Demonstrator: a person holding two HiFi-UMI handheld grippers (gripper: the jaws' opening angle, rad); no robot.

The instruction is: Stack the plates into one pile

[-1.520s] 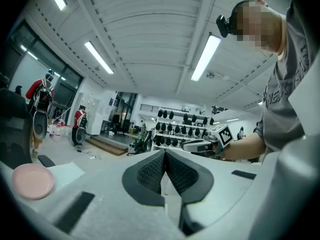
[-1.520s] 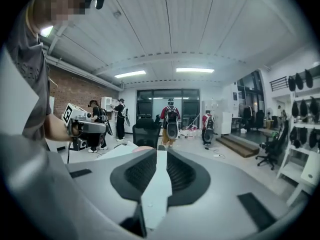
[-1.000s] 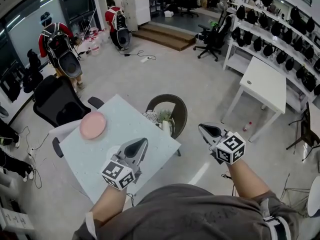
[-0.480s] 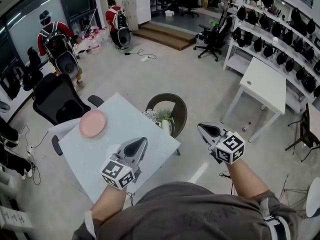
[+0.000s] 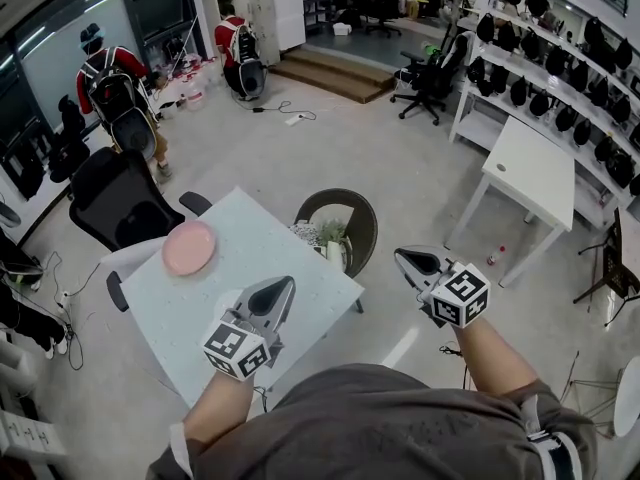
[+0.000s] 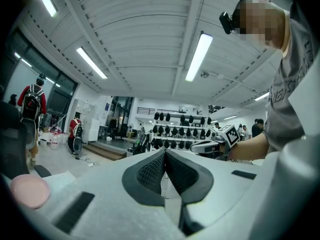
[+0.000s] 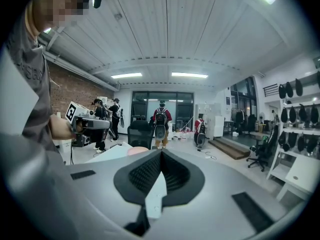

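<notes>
The person is standing at the near corner of the pale counter (image 5: 255, 258) and holding both grippers out level in front of the body. The left gripper (image 5: 284, 287) is hovering over the counter's near edge and pointing toward 1 o'clock in the head view. Its jaws are pressed together with nothing between them. The right gripper (image 5: 406, 258) is hanging over the floor beyond the counter's side, at about 3 o'clock from the left one, and pointing toward 10 o'clock. Its jaws are likewise closed on nothing.

The pink plate (image 5: 188, 248) is lying flat near the counter's far-left edge, at about 10 o'clock from the left gripper and well apart from both. It is too small to tell whether it is one plate or several already nested. No other plate is showing on the counter. A dark round bin (image 5: 362, 216) is sitting on the floor just beside the counter's far corner, at 12 to 1 o'clock from the left gripper.

Neither gripper is reaching or carrying, and both are sitting closed and symmetrical near the body. This looks like a rest pose, not a working one. Most likely the pile is already made, or no stacking is under way.
</notes>
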